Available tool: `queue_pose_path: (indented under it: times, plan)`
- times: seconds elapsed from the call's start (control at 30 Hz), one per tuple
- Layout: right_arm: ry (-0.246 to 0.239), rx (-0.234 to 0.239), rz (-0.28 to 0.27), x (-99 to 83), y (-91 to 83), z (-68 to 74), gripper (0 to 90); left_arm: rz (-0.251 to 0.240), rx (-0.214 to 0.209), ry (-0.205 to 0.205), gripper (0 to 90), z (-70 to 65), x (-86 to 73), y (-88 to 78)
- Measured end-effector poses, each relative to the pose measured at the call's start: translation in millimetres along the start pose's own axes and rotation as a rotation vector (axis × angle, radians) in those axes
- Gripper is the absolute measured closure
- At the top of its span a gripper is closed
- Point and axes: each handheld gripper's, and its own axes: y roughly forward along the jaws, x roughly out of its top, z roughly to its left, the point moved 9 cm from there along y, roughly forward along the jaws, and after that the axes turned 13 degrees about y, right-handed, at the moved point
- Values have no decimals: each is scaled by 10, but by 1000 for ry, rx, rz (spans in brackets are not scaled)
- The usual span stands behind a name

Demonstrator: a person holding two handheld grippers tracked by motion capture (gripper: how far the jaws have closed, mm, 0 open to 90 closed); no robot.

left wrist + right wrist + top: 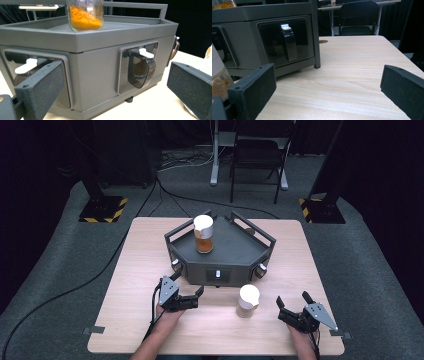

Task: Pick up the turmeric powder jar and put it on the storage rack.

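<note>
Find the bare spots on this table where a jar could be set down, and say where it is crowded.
Free: the table right of the grey rack, and the left strip beside it. Crowded: the front edge, where the left gripper, the jar on the table and the right gripper sit close together.

1. A light wooden table (pixel 150 270) carried everything.
2. A grey angular rack (pixel 235 252) sat at its middle, toward the far edge.
3. A white-lidded jar (pixel 248 301) stood on the bare wood just before the rack.
</note>
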Motion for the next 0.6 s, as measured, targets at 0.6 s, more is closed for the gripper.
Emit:
queue_pose_path:
  times: [0.6]
  plan:
    - [1, -1, 2, 2, 1, 0, 0, 36, 14, -24, 9, 1, -218, -103]
